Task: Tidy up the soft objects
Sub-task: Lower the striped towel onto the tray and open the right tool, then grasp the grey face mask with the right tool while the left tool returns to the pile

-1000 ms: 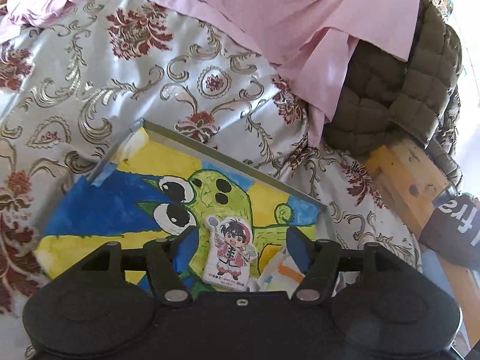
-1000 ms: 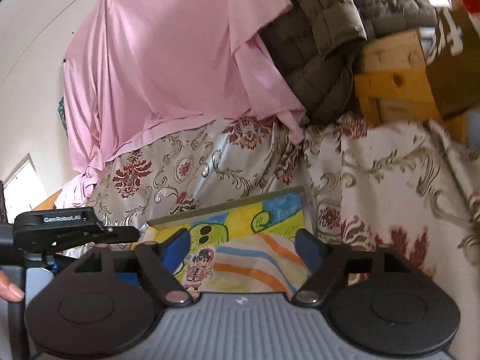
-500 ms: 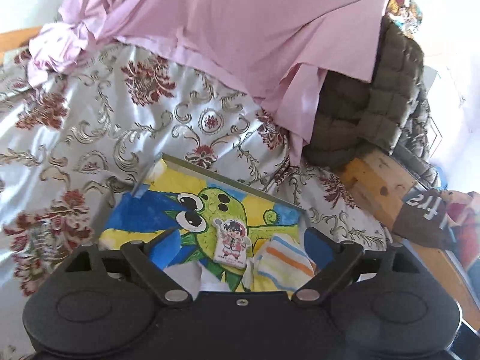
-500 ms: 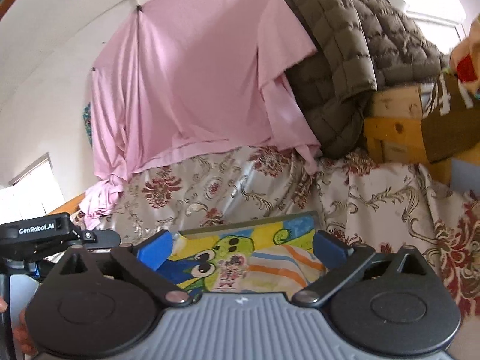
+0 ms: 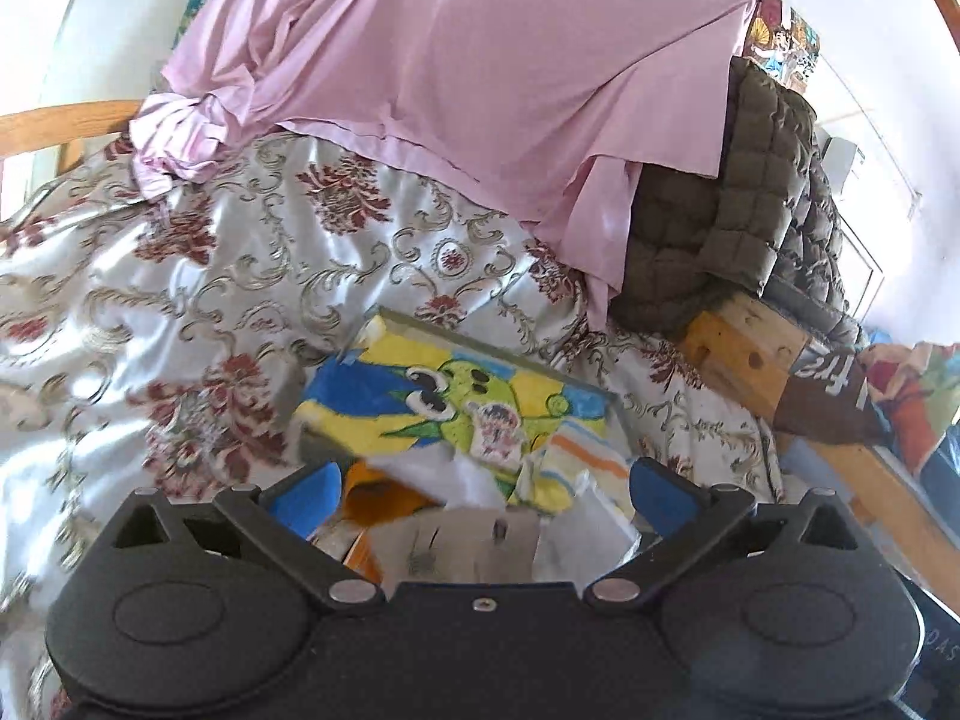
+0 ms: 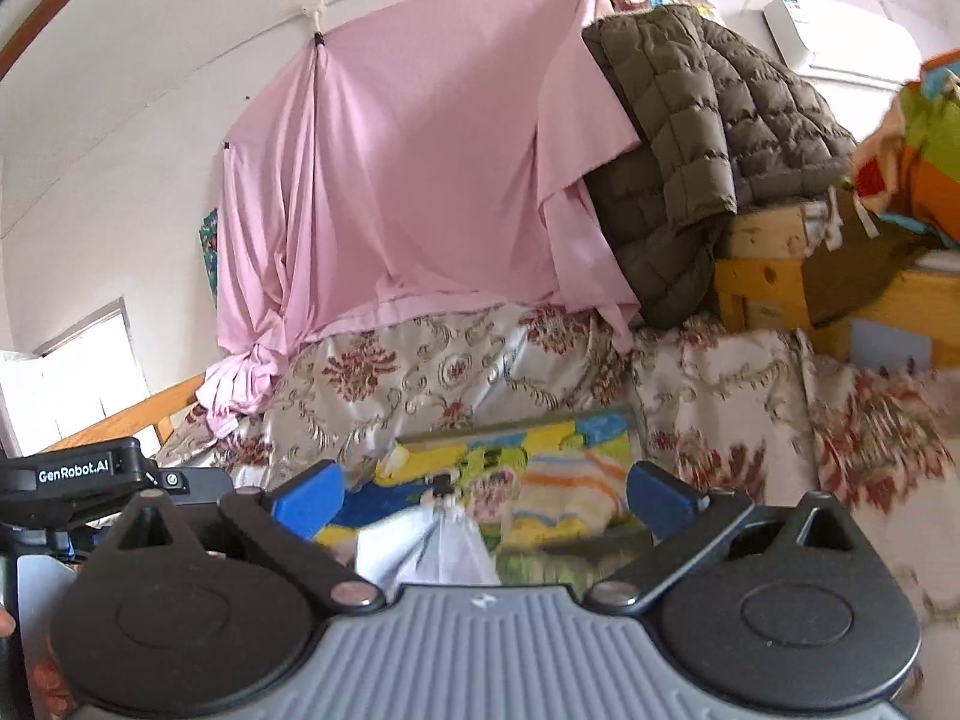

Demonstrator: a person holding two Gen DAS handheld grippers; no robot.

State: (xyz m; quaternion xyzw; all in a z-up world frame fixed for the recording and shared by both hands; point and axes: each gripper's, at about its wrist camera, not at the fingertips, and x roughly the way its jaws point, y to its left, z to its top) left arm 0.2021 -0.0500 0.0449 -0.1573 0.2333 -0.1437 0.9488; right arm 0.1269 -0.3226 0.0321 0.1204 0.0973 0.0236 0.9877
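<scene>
Both grippers hover with jaws spread wide and empty above a painted frog canvas lying on a floral bedspread. The left gripper and right gripper each frame a striped cloth resting on the canvas's right end, beside a cartoon sticker. Behind the canvas hang a pink sheet and a quilted olive jacket.

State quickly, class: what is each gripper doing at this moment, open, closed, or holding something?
Left gripper: open, fingers spread wide, holding nothing.
Right gripper: open, fingers spread wide, holding nothing.
</scene>
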